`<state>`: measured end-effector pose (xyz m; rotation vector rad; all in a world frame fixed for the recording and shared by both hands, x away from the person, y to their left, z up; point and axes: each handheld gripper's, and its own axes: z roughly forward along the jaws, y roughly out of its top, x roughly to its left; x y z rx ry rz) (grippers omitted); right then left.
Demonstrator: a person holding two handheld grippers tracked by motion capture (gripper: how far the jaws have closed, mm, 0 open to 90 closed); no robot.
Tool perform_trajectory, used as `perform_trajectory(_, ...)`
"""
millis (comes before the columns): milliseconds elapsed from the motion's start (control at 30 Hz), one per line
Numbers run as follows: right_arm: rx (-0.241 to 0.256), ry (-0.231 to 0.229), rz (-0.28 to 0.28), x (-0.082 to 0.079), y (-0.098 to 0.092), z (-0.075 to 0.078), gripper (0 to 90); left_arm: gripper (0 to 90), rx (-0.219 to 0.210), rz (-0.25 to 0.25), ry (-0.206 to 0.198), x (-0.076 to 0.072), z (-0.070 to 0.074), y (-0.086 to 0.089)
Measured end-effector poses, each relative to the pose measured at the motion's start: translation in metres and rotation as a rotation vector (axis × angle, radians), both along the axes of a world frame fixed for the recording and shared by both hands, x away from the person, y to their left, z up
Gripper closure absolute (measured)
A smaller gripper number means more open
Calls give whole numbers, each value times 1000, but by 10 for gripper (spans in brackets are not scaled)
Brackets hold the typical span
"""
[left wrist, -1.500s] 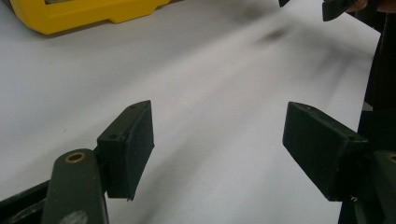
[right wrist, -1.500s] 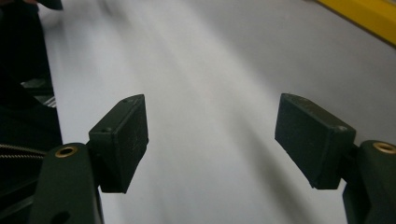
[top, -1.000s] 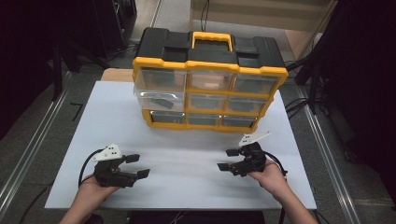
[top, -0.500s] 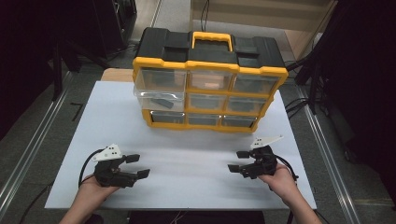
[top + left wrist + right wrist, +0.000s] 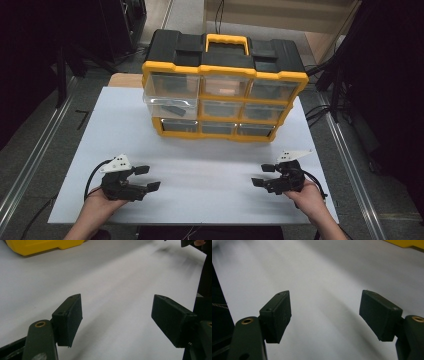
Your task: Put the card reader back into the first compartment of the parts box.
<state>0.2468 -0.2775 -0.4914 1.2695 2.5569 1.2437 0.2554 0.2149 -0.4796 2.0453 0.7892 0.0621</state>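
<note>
High view: the yellow drawer organizer [image 5: 225, 100] stands at the far middle of the white counter [image 5: 200, 170], one left-column drawer [image 5: 170, 106] pulled partly out. Both the left gripper [image 5: 145, 178] and right gripper [image 5: 262, 175] rest released, well short of it; the left lies nearer that drawer.

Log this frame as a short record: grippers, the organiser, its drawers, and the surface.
left gripper: jaws open, holding nothing, low over the near left of the board
right gripper: jaws open, holding nothing, near right
organiser: yellow and black, carry handle on top, standing at the far side of the board
drawers: three rows of three, clear fronts
open drawer: middle row, left column, pulled partly out, a dark item inside
white board: bare between the grippers
</note>
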Motion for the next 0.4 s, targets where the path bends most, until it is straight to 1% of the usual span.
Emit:
perform_trajectory(333, -3, 7, -21, -5, -6, -4, 238, 263, 7, 4, 0, 0, 0, 0)
perform_trajectory(400, -6, 7, -28, -4, -8, -6, 223, 260, 15, 21, 2, 1, -2, -1)
